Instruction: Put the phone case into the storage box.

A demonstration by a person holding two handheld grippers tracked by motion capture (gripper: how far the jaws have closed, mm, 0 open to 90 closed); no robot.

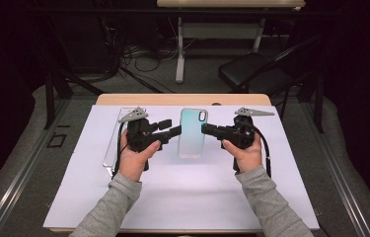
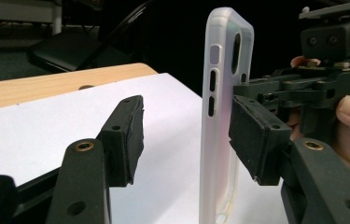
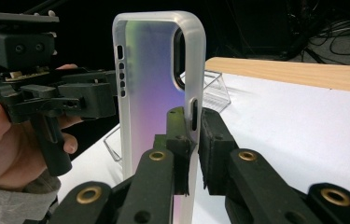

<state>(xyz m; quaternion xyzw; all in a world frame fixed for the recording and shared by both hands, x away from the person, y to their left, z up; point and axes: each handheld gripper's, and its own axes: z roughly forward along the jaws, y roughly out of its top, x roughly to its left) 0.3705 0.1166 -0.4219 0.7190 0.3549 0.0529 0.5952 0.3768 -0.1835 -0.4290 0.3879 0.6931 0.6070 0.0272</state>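
Right gripper (image 3: 190,140) pinches the upright phone case (image 1: 192,132) by its 3 o'clock edge; left gripper (image 2: 186,140), jaws spread, straddles its 9 o'clock edge.

No readable text, label, brand, number or sign appears in these pictures. The phone case (image 1: 192,133) bears no lettering, and the white table sheet (image 1: 182,192) is unmarked.

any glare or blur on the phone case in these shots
High view: soft overall, phone case shows a pale teal sheen, dark surroundings. Left gripper view: case edge sharp, near jaws slightly soft. Right gripper view: iridescent purple-green sheen on the case, right gripper clamped on its rim, background dark.
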